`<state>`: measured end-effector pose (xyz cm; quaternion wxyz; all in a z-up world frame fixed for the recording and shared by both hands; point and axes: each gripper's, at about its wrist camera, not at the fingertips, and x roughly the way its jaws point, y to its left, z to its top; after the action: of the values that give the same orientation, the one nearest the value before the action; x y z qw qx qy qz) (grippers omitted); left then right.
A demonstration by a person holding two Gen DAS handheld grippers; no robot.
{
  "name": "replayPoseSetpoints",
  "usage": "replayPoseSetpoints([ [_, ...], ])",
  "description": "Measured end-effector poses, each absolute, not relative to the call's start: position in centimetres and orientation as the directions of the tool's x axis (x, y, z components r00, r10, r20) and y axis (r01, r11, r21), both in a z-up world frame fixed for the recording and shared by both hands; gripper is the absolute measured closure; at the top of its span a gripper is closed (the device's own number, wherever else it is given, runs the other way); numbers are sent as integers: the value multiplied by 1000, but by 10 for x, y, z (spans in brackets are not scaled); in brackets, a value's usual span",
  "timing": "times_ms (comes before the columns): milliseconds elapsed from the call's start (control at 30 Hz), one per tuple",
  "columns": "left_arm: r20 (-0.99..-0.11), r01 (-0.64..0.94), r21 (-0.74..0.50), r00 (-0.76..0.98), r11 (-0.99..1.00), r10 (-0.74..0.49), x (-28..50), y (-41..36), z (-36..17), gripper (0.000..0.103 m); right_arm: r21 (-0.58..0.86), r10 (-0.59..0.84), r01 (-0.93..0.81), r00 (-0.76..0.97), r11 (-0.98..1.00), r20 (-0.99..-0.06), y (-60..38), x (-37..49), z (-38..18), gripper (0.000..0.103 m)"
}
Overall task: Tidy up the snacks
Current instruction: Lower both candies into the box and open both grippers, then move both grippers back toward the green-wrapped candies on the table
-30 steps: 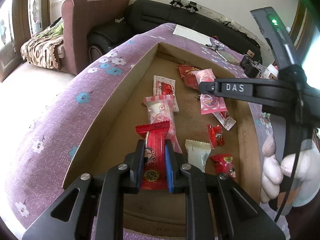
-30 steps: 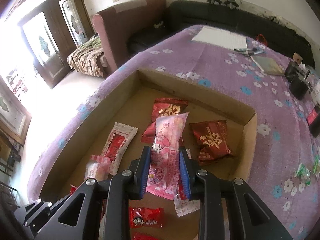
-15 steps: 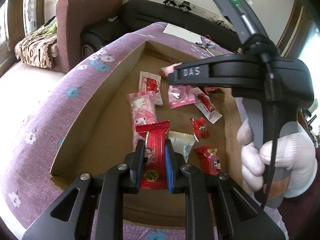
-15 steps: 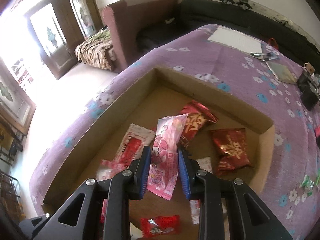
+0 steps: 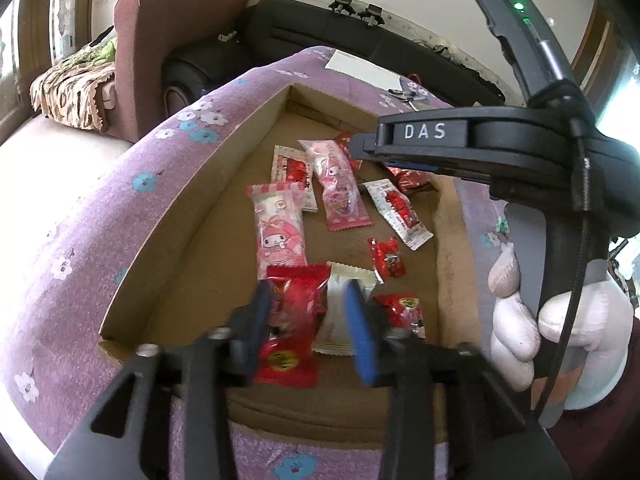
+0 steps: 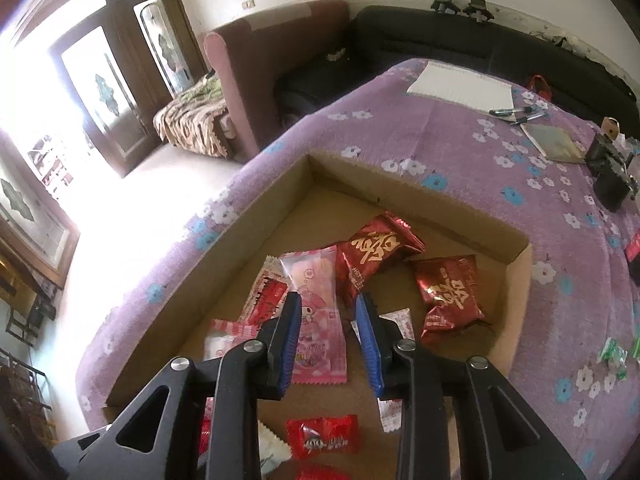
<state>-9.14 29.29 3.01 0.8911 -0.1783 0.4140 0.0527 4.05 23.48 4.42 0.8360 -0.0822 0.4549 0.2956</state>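
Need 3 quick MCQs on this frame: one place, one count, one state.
1. Where do the dark red gold-lettered packets lie?
A. On the purple cloth
B. In the cardboard box
C. On the black sofa

2. How many dark red gold-lettered packets show in the right wrist view?
A. Two
B. Four
C. None

3. How do the left gripper's jaws stand?
A. Clamped on the red packet
B. Shut with nothing between them
C. Open, with the red packet between them

Key:
1 B: the dark red packets sit inside the walls of the cardboard box.
2 A: one is at the far corner and the other is beside it.
3 C: the jaws of the left gripper have just been opening, and a gap shows beside the red packet.
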Motion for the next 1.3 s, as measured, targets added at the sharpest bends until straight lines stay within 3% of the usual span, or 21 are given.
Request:
replayPoseSetpoints([
  [67,-751,-252,-278,659,927,-46,-96,291,35,44,140,430,-568,417,811,-801,231,38,49,68],
  [767,-741,-241,-224,671,944,-4,-124,263,62,44,182,473,-538,472,823,-744,172,-6,84,63],
  [967,-734,-194,-202,679,960,-17,-128,236,72,44,174,460,-502,530,847,-713,125,-16,104,57],
  [1300,-740,-84,-182,668,980,-80,-128,185,80,44,154,382,-383,641,911,-665,24,-18,135,56],
])
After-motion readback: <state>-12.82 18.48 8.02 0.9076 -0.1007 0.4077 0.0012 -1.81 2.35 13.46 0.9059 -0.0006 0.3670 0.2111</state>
